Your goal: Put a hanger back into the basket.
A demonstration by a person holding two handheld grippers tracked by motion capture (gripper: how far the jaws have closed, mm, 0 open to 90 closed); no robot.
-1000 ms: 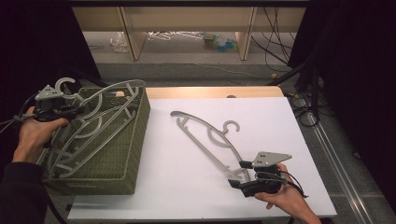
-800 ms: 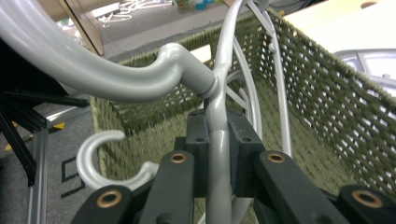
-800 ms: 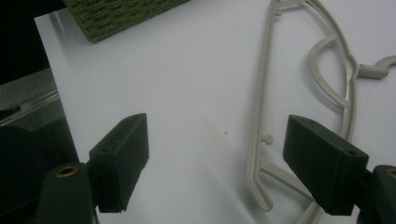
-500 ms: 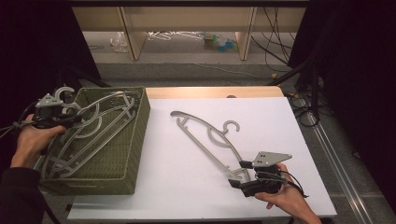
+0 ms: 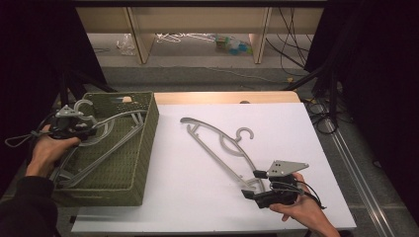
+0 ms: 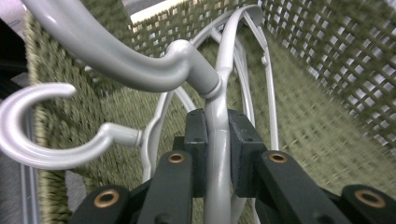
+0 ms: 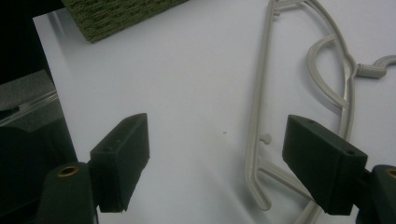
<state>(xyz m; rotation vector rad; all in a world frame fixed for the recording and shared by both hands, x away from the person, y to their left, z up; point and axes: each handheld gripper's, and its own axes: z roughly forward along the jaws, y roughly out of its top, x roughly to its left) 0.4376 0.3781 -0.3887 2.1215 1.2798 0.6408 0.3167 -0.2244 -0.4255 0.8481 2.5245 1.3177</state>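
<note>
A grey plastic clothes hanger (image 6: 219, 140) lies in the green woven basket (image 5: 143, 148) at the table's left, pinched between the left gripper's (image 5: 74, 129) closed jaws. The right gripper (image 7: 217, 158), jaws wide apart, rests beside another grey hanger (image 5: 217, 145) on the white tabletop (image 5: 197, 197).

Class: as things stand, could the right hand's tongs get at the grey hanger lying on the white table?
Probably yes. The right tongs are open just beside the hanger on the white table, with nothing between them.
</note>
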